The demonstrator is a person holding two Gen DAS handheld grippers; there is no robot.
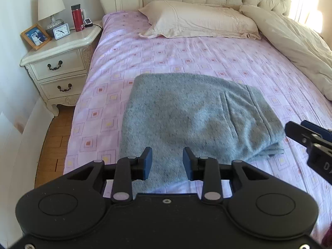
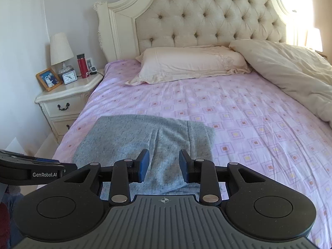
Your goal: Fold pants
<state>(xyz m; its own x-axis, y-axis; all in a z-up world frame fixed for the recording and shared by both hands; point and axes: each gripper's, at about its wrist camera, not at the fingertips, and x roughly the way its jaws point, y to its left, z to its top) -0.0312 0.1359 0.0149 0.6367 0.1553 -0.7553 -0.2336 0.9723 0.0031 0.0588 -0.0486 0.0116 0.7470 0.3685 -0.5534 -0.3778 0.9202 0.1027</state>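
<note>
Grey pants (image 1: 193,116) lie folded into a compact rectangle on the pink patterned bed sheet (image 1: 186,56), near the front edge of the bed. They also show in the right wrist view (image 2: 145,139). My left gripper (image 1: 167,164) is open and empty, held just above the near edge of the pants. My right gripper (image 2: 164,164) is open and empty, also above the near edge of the pants. The right gripper's body shows at the right of the left wrist view (image 1: 311,141). The left gripper's body shows at the left of the right wrist view (image 2: 31,169).
A cream pillow (image 1: 197,20) and a bunched cream duvet (image 1: 294,47) lie at the head and right of the bed. A white nightstand (image 1: 60,62) at the left carries a lamp (image 1: 50,4), a clock, a red bottle and a framed photo. A wooden floor (image 1: 56,143) lies beside the bed.
</note>
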